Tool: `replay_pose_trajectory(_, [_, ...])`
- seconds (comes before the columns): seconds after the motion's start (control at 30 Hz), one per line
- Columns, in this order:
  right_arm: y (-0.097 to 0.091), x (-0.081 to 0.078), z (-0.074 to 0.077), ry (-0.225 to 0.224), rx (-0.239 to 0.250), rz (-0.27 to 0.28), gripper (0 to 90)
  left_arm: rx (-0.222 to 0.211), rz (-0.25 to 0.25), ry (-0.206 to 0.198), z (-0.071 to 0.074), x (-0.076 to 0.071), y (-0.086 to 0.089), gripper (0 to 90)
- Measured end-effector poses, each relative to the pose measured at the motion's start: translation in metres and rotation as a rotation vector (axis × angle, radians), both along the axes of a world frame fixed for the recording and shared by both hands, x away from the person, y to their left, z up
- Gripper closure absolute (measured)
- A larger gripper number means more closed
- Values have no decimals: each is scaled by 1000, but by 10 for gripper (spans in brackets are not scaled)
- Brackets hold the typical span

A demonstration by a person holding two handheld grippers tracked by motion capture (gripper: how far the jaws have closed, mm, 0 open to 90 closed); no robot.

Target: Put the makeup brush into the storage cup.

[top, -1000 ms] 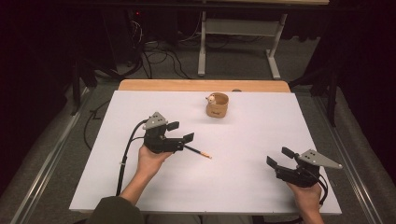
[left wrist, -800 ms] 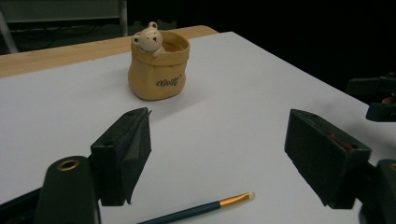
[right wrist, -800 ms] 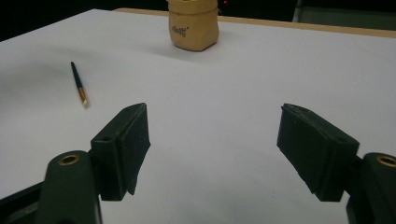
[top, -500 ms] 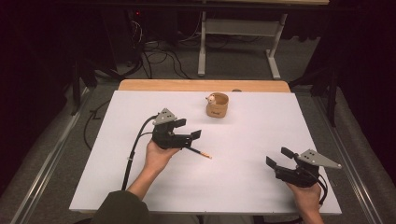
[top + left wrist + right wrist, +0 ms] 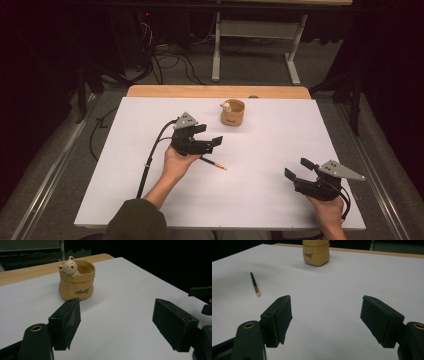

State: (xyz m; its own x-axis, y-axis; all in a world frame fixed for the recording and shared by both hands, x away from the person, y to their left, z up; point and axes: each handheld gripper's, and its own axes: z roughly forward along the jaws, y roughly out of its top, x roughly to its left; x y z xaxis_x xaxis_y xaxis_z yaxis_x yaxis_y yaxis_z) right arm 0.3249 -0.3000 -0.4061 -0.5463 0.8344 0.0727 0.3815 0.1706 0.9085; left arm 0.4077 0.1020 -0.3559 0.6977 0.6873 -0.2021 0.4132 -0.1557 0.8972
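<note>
1. High view: the left gripper [image 5: 206, 136], jaws wide and empty, is held above the pen [image 5: 214, 163], which lies flat between the cup [image 5: 233, 112] and the right gripper [image 5: 297, 169]. Its far end is hidden beneath the gripper.
2. Left gripper view: the cup [image 5: 77, 281] is faced; it could be knocked over if overshot.
3. Right gripper view: jaws are spread wide, empty; the thin pen [image 5: 254, 283] could roll from a pinch. The cup top is cropped.

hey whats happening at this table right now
A person at a white table holds a two-jaw gripper in each hand. The left gripper hovers with its jaws open and empty, pointed toward a small tan bear pot near the far edge. A thin pencil lies flat on the table just beside that hand, ungripped. The right gripper sits at the near right, also open and empty, apart from both things.
</note>
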Motion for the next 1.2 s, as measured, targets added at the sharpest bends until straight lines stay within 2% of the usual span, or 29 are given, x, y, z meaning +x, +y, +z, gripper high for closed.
replay_pose_trajectory(0.53, [-3,1,0,1,11,-7,268,25,-4,22,8,15,-13,229])
replay_pose_trajectory(0.8, [-2,1,0,1,6,1,268,83,-12,35,10,15,-16,226])
replay_pose_trajectory(0.87, [-3,1,0,1,12,-4,267,98,-10,56,9,17,-14,218])
replay_pose_trajectory(1.0, [-2,1,0,2,6,-4,267,118,-10,71,9,17,-13,212])
replay_pose_trajectory(1.03, [-1,1,0,2,5,1,267,134,-12,74,10,17,-12,212])
replay_pose_trajectory(1.2, [-1,1,0,5,0,1,267,154,-8,74,13,17,-10,211])
